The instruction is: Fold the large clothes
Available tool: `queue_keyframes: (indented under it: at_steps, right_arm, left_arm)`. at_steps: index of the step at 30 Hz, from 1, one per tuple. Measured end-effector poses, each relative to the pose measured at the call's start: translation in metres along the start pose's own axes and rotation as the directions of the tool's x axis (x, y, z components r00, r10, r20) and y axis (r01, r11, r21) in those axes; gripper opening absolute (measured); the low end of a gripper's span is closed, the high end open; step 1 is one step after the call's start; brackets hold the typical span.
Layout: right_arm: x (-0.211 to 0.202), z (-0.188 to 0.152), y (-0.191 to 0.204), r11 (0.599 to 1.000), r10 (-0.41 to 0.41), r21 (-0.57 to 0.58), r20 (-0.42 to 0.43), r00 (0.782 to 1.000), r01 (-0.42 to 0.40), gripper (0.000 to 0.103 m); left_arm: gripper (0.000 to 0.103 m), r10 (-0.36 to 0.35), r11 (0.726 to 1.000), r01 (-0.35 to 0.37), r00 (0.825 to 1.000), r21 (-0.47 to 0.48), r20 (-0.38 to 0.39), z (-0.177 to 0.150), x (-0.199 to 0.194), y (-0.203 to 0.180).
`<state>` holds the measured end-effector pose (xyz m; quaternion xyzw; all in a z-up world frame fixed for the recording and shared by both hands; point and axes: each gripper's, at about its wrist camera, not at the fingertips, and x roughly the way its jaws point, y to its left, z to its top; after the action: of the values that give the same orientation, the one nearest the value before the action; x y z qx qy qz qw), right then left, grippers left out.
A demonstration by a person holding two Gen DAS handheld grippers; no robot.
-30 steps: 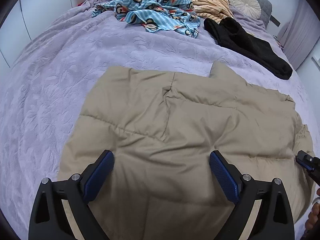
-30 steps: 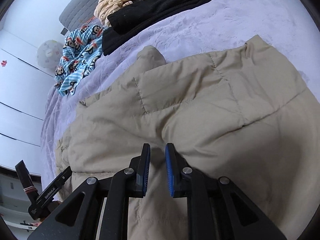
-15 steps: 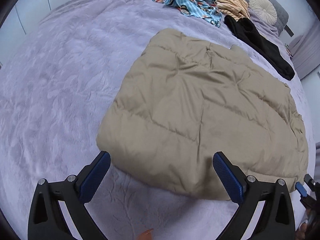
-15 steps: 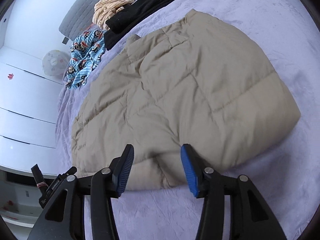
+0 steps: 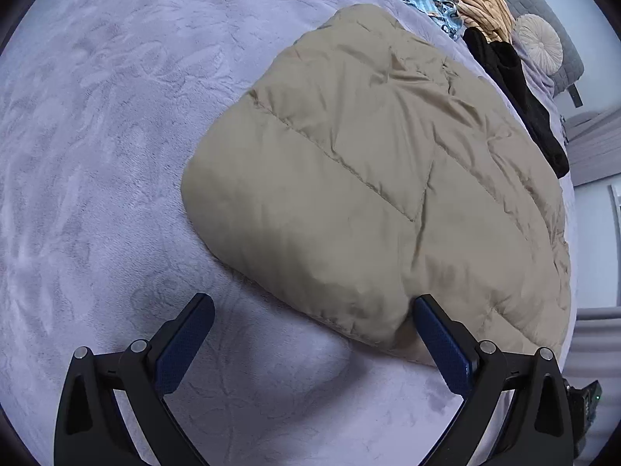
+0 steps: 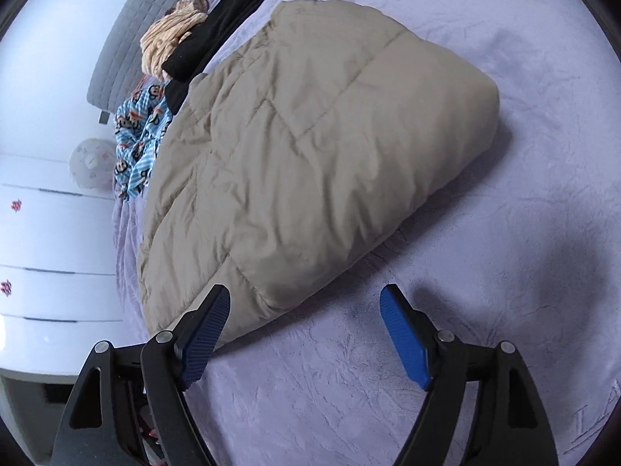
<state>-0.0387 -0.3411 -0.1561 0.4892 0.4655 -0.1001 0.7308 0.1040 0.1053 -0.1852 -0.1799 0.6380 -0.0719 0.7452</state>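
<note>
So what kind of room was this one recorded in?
Most likely a bedroom: a bed under a lavender blanket, a grey padded headboard with a round cushion against it, and a tan puffer coat laid out near other clothes.

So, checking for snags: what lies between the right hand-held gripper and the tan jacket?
Only bare purple bedspread, per the right wrist view, between right hand-held gripper and tan jacket.

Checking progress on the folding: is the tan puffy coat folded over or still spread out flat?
Folded. The coat lies as a thick doubled bundle with a rounded fold edge near both open grippers; no sleeves show.
</note>
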Motion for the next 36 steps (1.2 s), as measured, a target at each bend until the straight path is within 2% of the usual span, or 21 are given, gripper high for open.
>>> queue_keyframes:
  at_steps: [1, 2, 3, 7, 12, 15, 19, 26, 27, 28, 29, 30, 31, 32, 33, 34, 35, 36]
  right_arm:
    - [0.002, 0.001, -0.003, 1.000, 0.011, 0.019, -0.001, 1.000, -0.011, 0.087]
    - [0.004, 0.002, -0.005, 0.999, 0.021, 0.037, 0.003, 1.000, -0.021, 0.098]
    - [0.006, 0.004, -0.007, 0.998, 0.037, 0.049, 0.009, 0.999, -0.037, 0.103]
    - [0.011, 0.010, -0.010, 0.992, 0.092, 0.088, 0.031, 0.995, -0.094, 0.103]
    - [0.025, 0.018, -0.013, 0.981, 0.134, 0.140, 0.013, 0.991, -0.135, 0.103]
    - [0.034, 0.020, -0.015, 0.976, 0.152, 0.158, -0.006, 0.988, -0.149, 0.103]
    - [0.049, 0.027, -0.017, 0.962, 0.195, 0.198, -0.014, 0.981, -0.189, 0.103]
    - [0.080, 0.053, -0.007, 0.927, 0.294, 0.243, 0.008, 0.956, -0.287, 0.103]
    - [0.085, 0.054, -0.007, 0.927, 0.287, 0.250, 0.007, 0.958, -0.279, 0.103]
    - [0.087, 0.054, -0.008, 0.927, 0.282, 0.257, 0.006, 0.959, -0.274, 0.103]
    - [0.088, 0.055, -0.008, 0.925, 0.283, 0.263, 0.006, 0.959, -0.275, 0.103]
    - [0.088, 0.054, -0.008, 0.924, 0.286, 0.265, 0.006, 0.958, -0.278, 0.103]
    - [0.086, 0.054, -0.008, 0.921, 0.293, 0.265, 0.007, 0.956, -0.284, 0.103]
    - [0.085, 0.053, -0.008, 0.920, 0.293, 0.268, 0.009, 0.956, -0.284, 0.102]
    - [0.085, 0.052, -0.008, 0.920, 0.289, 0.274, 0.007, 0.957, -0.280, 0.096]
    - [0.084, 0.052, -0.009, 0.922, 0.279, 0.281, -0.001, 0.960, -0.268, 0.086]
    - [0.084, 0.052, -0.009, 0.928, 0.255, 0.284, -0.012, 0.967, -0.241, 0.059]
    - [0.083, 0.052, -0.012, 0.930, 0.248, 0.286, -0.022, 0.969, -0.231, 0.047]
  left_arm:
    - [0.103, -0.022, 1.000, 0.022, 1.000, -0.005, -0.006, 0.000, 0.001, 0.000]
    - [0.103, -0.058, 0.998, 0.058, 0.998, -0.007, -0.013, -0.001, 0.004, -0.003]
    - [0.103, -0.101, 0.995, 0.101, 0.995, -0.008, -0.019, -0.001, 0.005, -0.004]
    - [0.103, -0.220, 0.975, 0.219, 0.975, -0.032, -0.041, -0.003, 0.011, -0.009]
    - [0.103, -0.300, 0.947, 0.292, 0.953, -0.132, -0.038, 0.002, 0.027, 0.004]
    - [0.103, -0.330, 0.933, 0.323, 0.944, -0.162, -0.018, 0.013, 0.035, 0.003]
    - [0.103, -0.347, 0.927, 0.347, 0.937, -0.140, 0.023, 0.035, 0.041, -0.013]
    - [0.102, -0.338, 0.913, 0.344, 0.939, -0.218, 0.068, 0.058, 0.062, -0.011]
    - [0.097, -0.336, 0.909, 0.347, 0.938, -0.230, 0.085, 0.058, 0.061, -0.010]
    - [0.080, -0.325, 0.912, 0.339, 0.941, -0.232, 0.098, 0.059, 0.059, -0.008]
    - [0.069, -0.322, 0.914, 0.337, 0.941, -0.225, 0.102, 0.060, 0.058, -0.007]
    - [0.051, -0.336, 0.912, 0.350, 0.936, -0.215, 0.103, 0.062, 0.057, -0.007]
    - [0.038, -0.352, 0.906, 0.368, 0.930, -0.209, 0.108, 0.064, 0.053, -0.004]
    - [0.033, -0.358, 0.907, 0.374, 0.927, -0.194, 0.112, 0.064, 0.048, -0.004]
    - [0.027, -0.351, 0.916, 0.367, 0.929, -0.160, 0.118, 0.065, 0.041, -0.006]
    - [0.023, -0.338, 0.929, 0.352, 0.933, -0.112, 0.127, 0.064, 0.034, -0.008]
    - [0.022, -0.320, 0.942, 0.330, 0.938, -0.058, 0.134, 0.063, 0.025, -0.014]
    - [0.021, -0.299, 0.953, 0.302, 0.943, 0.000, 0.143, 0.061, 0.018, -0.021]
